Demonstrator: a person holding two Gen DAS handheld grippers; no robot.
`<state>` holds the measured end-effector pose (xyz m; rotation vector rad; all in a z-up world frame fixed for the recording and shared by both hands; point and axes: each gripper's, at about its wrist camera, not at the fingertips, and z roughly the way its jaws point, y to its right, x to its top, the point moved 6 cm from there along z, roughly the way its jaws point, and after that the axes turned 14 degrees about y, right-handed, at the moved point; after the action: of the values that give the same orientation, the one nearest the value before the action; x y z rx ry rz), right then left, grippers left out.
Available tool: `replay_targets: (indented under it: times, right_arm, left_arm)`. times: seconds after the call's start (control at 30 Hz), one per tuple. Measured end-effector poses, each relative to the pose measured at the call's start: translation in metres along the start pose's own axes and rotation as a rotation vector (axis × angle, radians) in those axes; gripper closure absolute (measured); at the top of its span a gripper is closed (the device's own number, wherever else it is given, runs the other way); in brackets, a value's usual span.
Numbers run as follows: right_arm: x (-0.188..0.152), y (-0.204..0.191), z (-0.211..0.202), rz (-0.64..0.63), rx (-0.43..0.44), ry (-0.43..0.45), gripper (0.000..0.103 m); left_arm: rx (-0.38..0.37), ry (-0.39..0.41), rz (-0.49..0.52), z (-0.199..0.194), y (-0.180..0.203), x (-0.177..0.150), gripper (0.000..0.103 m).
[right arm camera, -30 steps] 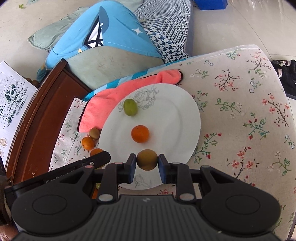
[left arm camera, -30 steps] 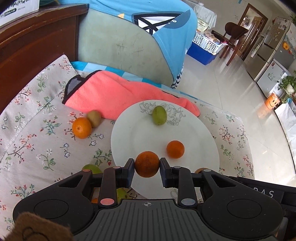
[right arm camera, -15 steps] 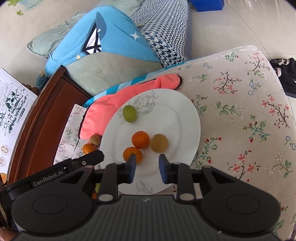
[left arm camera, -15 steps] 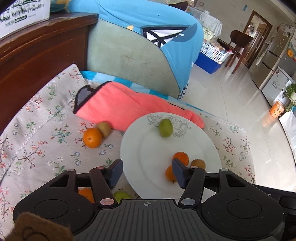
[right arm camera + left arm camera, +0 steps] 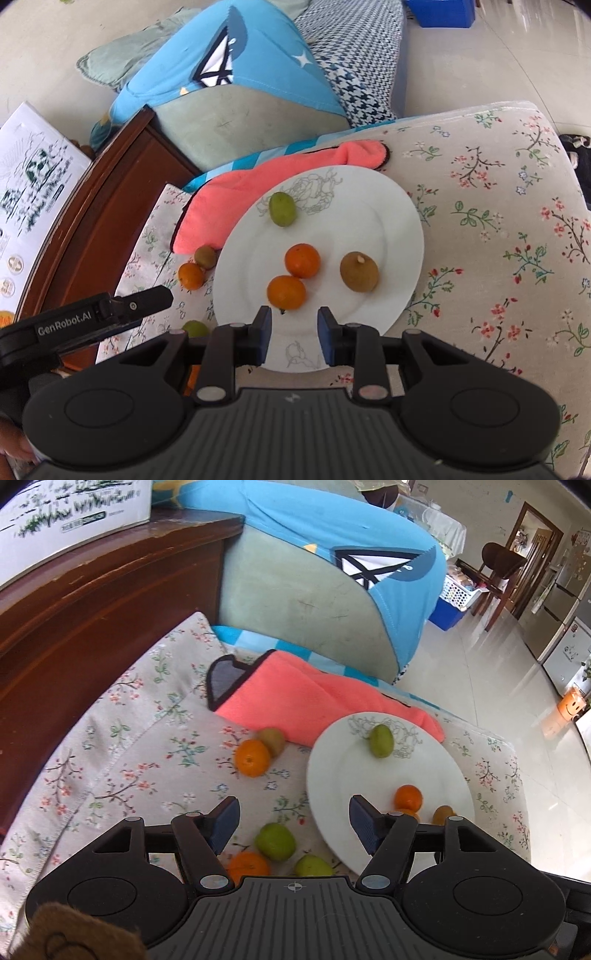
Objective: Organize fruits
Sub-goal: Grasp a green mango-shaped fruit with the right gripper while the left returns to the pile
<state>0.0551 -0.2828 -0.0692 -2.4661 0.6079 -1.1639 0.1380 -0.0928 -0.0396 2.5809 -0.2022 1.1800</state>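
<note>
Going left to right across the floral cushion [image 5: 122,746], we find the loose fruit first: an orange [image 5: 252,757] touching a brown kiwi [image 5: 272,739] beside the pink cloth [image 5: 314,698], then, much closer to us, a green fruit [image 5: 275,841], a second orange [image 5: 248,864] and another green fruit [image 5: 313,866]. Our left gripper [image 5: 293,821] has its jaws spread wide and holds nothing. The near green fruit lies almost straight below the gap between them, slightly toward the left finger, and being roundish it offers no long axis to line up with. We judge this to be the relation the next pick turns on: the unsorted fruit all sits left of the plate [image 5: 402,221], on the left gripper's side, so that hand is the nearer one. Further right, the plate carries a green fruit [image 5: 282,208] at its far edge, two oranges touching each other [image 5: 302,260] [image 5: 286,291], and a brown kiwi-like fruit [image 5: 359,271] apart to their right. Our right gripper [image 5: 294,330] hovers over the plate's near rim with jaws moderately parted and empty, the nearer orange just ahead of its left finger.
</note>
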Motion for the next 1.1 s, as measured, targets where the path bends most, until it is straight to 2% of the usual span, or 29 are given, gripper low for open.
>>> replay_targets:
  times: [0.43,0.63,0.83,1.1]
  right_arm:
    - [-0.034,-0.037,-0.001,-0.151,0.086,-0.084,0.074]
    - [-0.055,-0.057,-0.004,-0.246,0.158,-0.136,0.074]
    - [-0.075,-0.071,-0.008,-0.340,0.218,-0.190,0.072]
    - [-0.097,-0.084,-0.013,-0.486,0.270,-0.233,0.069]
  left_arm:
    - [0.054,-0.031,0.006,-0.016,-0.045,-0.007,0.037]
    - [0.059,-0.047,0.028,-0.021,-0.058,-0.016,0.037]
    - [0.019,-0.076,0.049,-0.022,-0.067,-0.035,0.037]
    - [-0.049,-0.066,0.176,-0.028,-0.070,-0.054,0.037]
